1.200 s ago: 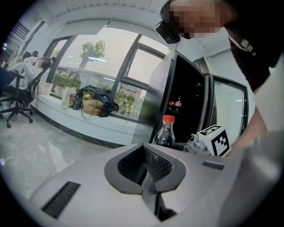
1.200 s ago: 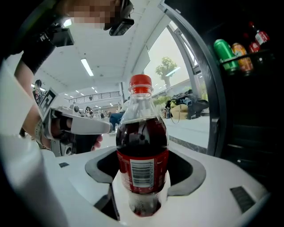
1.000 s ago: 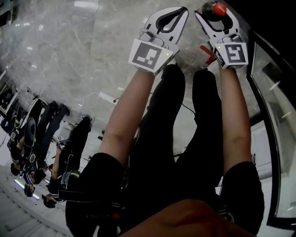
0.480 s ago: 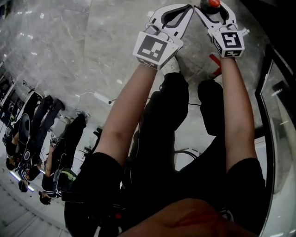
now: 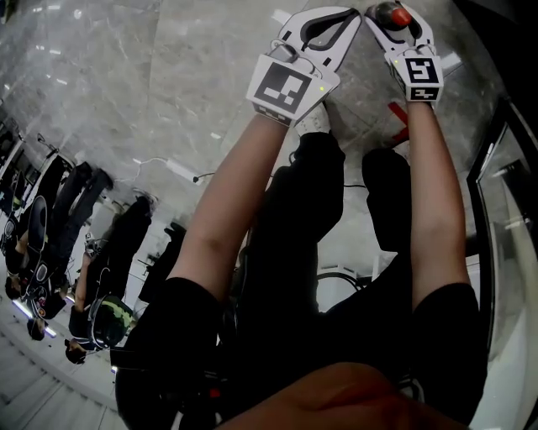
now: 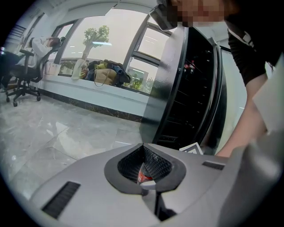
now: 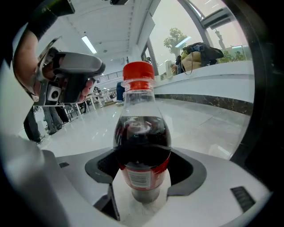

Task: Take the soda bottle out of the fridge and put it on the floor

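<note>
Marble floor [image 5: 126, 101], pale and glossy, takes up most of what I see, wide open to the left and on the far side. One fridge [image 6: 195, 88] stands tall and dark at the right with its shelves showing. Its glass door [image 5: 504, 210] runs down the right edge close beside the person's right arm, so room is tight there. One person stands over the spot, two dark-trousered legs [image 5: 303, 218] below two bare forearms. A knot of other people [image 5: 84, 243] stands well off to the left, and one more sits in an office chair [image 6: 20, 75] by the far window.

Two grippers are held out just beside each other. The left gripper [image 5: 351, 12] has its jaws pressed together with nothing between them. The right gripper [image 5: 393, 17] is clamped round the waist of the one soda bottle [image 7: 142, 142], which stands upright in the hollow of the jaws with dark drink inside and one red cap [image 7: 138, 72] on top. The bottle is outside the fridge, over open floor just left of it; whether its base touches the floor I cannot tell. One white cable [image 5: 181, 168] and one red strip [image 5: 398, 134] lie near the feet.
</note>
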### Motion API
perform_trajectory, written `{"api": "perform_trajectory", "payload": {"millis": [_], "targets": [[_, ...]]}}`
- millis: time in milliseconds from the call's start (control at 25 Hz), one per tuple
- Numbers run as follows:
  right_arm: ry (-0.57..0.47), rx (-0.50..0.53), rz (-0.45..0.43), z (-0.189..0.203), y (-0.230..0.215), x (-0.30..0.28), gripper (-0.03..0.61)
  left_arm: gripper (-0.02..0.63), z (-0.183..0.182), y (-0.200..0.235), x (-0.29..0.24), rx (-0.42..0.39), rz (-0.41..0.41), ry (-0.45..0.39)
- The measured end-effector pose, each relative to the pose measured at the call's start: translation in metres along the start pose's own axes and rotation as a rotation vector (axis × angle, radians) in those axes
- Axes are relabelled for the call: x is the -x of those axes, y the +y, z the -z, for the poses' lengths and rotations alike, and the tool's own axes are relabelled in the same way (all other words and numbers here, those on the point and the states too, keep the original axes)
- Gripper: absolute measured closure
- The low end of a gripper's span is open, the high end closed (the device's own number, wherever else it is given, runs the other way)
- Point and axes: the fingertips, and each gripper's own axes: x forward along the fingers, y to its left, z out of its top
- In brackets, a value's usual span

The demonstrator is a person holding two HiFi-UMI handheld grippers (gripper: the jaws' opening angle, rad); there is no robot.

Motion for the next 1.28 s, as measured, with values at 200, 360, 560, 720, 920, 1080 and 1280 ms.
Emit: {"api": "perform_trajectory", "payload": {"millis": [200,360,560,720,920,1080,1280], "targets": [[0.029,0.011,-0.034,0.006,0.009,0.003,0.261,0.611,0.001,0.001,0.003,0.004,-0.012,0.009],[0.017,0.012,-0.034,-0.013,0.015,0.011,0.259,0.609,-0.014,0.003,0.012,0.023,-0.043,-0.004],[0.002,0.038,-0.032,-0.048,0.032,0.038,0.258,0.611,-0.042,-0.001,0.03,0.007,-0.047,-0.002],[-0.016,0.049,-0.039,-0.085,0.046,0.071,0.258,0.611,-0.075,-0.015,0.048,-0.002,-0.051,-0.013],[-0.056,0.065,-0.025,-0.158,0.054,0.124,0.258,0.611,-0.136,-0.044,0.077,-0.011,-0.039,-0.035],[-0.133,0.091,-0.031,-0.234,0.073,0.187,0.258,0.609,-0.188,-0.08,0.114,-0.026,-0.02,-0.037],[-0.229,0.12,-0.002,-0.336,0.091,0.285,0.259,0.611,-0.268,-0.137,0.158,-0.044,0.032,-0.054]]}}
